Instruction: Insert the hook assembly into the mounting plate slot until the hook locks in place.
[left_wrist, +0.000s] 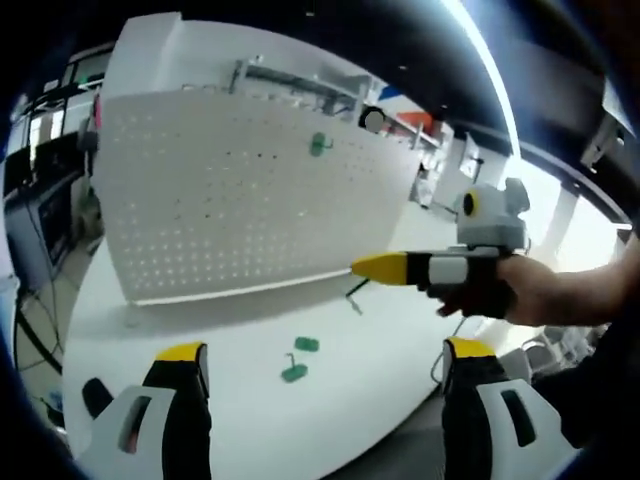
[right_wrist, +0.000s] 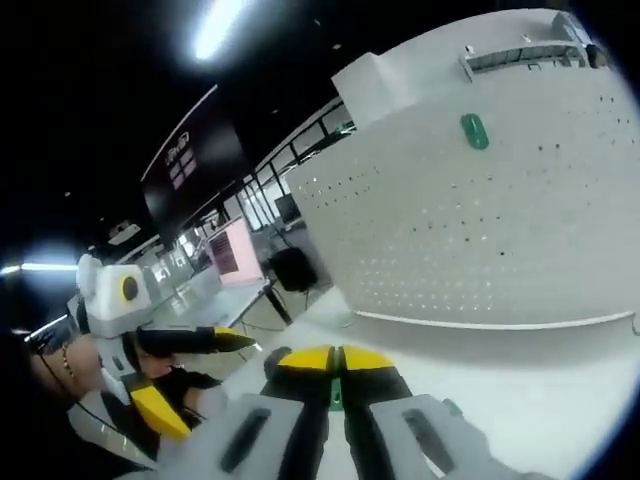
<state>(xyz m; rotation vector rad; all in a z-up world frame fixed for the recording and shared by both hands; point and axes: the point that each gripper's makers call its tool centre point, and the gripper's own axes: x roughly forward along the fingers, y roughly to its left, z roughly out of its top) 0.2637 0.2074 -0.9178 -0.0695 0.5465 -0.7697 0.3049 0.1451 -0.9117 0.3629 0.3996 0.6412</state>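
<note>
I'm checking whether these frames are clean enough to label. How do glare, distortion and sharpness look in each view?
Left gripper view: fisheye bends the pegboard edges, a ceiling light strip blows out top right, and the green hooks on the table look soft. Right gripper view: dark upper left with one glaring lamp; the right gripper is blurred up close, while the pegboard's holes read clearly.

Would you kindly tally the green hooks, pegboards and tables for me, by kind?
Green hooks: 4 (one on the pegboard, two on the table, one pinched in the right gripper)
Pegboard: 1
Table: 1
Total: 6
</note>
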